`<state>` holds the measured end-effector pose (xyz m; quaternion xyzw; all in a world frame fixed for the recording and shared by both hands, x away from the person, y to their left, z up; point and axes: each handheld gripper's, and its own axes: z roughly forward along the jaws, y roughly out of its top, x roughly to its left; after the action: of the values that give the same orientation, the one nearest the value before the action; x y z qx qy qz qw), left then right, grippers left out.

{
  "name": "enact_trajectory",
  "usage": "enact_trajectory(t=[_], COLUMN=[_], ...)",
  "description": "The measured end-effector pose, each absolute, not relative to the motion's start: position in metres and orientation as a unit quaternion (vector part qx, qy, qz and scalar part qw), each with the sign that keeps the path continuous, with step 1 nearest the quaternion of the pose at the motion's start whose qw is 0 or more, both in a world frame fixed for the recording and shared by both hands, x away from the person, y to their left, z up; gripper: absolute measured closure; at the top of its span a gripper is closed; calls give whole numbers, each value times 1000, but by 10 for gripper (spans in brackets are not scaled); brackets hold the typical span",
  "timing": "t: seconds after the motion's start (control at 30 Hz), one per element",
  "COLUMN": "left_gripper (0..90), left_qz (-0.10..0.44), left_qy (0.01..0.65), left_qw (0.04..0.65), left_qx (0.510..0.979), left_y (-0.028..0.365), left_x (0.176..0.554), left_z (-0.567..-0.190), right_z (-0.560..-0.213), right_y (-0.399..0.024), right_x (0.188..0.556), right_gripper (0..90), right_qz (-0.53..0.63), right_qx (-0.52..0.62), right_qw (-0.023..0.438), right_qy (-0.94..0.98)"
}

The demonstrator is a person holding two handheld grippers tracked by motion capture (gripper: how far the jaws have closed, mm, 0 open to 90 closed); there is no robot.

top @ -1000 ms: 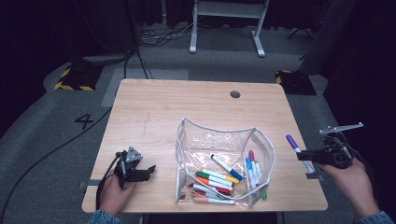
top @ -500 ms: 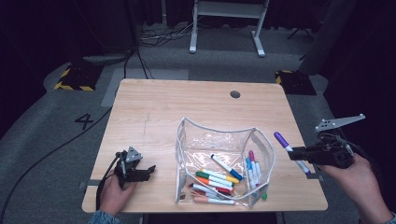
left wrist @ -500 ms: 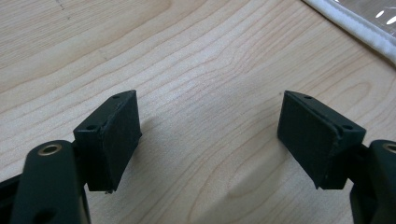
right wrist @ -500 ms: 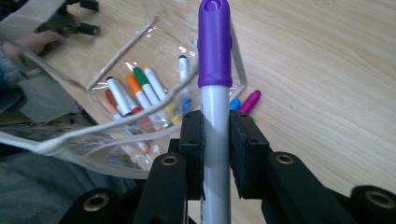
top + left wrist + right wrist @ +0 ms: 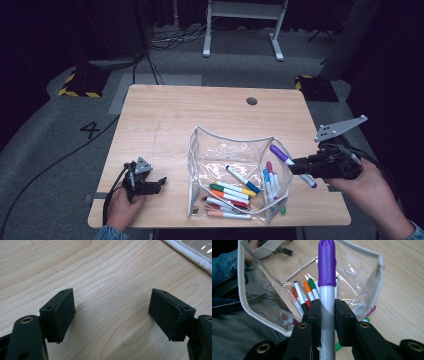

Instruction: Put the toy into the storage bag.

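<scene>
At the three o'clock edge of the table, a purple marker [image 5: 292,165] is clamped between the jaws of the right gripper [image 5: 300,167], which are closed tight on its white barrel. In the right gripper view the marker [image 5: 327,290] stands straight up out of the gripper [image 5: 327,322], purple cap at twelve o'clock, squeezed from both sides. From above, the capped end reaches toward ten o'clock over the right rim of the clear pouch [image 5: 200,150], while the other end sticks out past the jaws toward four o'clock. The right hand [image 5: 370,192] holds the tool just off the table's right edge.

The pouch lies open near the six o'clock side of the wooden table [image 5: 165,120], slightly right of centre, its white-trimmed mouth gaping. Inside lies a loose heap of coloured markers [image 5: 232,192]: blue, green, orange, red, pink and others.

Over toward eight o'clock, well apart from the pouch, the left gripper [image 5: 160,183] rests on the tabletop in the left hand [image 5: 122,207]. In its own view its jaws are spread wide with bare wood between them, holding nothing [image 5: 111,315]. A corner of the pouch's white trim [image 5: 190,255] shows at two o'clock there.
</scene>
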<state>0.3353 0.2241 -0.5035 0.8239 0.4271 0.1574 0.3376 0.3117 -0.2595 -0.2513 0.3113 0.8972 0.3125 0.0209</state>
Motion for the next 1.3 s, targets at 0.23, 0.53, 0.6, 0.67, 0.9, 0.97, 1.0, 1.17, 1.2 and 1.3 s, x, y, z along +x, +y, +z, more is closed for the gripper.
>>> enact_trajectory(t=[0.23,0.53,0.6,0.67,0.9,0.97,1.0,1.17,1.2,1.3], left_gripper=[215,215,215,215,215,215,215,215,215,215], left_qz=[157,158,158,158,158,158,158,158,158,158], left_qy=[427,427,426,427,427,427,427,426,427,426], left_qw=[338,338,338,337,337,338,337,338,338,338], left_qx=[824,824,824,824,824,824,824,824,824,824], left_y=[224,224,224,224,224,224,224,224,224,224], left_x=[335,335,335,335,335,335,335,335,335,335], left_z=[-504,-504,-504,-504,-504,-504,-504,-504,-504,-504], right_z=[-250,-251,-252,-253,-266,-270,-273,-286,-289,-296], right_y=[-224,-183,-175,-169,-143,-136,-132,-117,-114,-106], right_x=[314,316,317,317,320,320,321,323,323,323], right_gripper=[762,761,761,761,761,761,761,761,761,761], right_qz=[299,277,272,269,231,220,213,184,178,161], right_qx=[273,236,229,224,200,196,191,180,178,171], right_qw=[13,2,1,0,6,4,1,-13,-15,-20], right_qy=[914,931,935,937,952,956,958,966,968,972])
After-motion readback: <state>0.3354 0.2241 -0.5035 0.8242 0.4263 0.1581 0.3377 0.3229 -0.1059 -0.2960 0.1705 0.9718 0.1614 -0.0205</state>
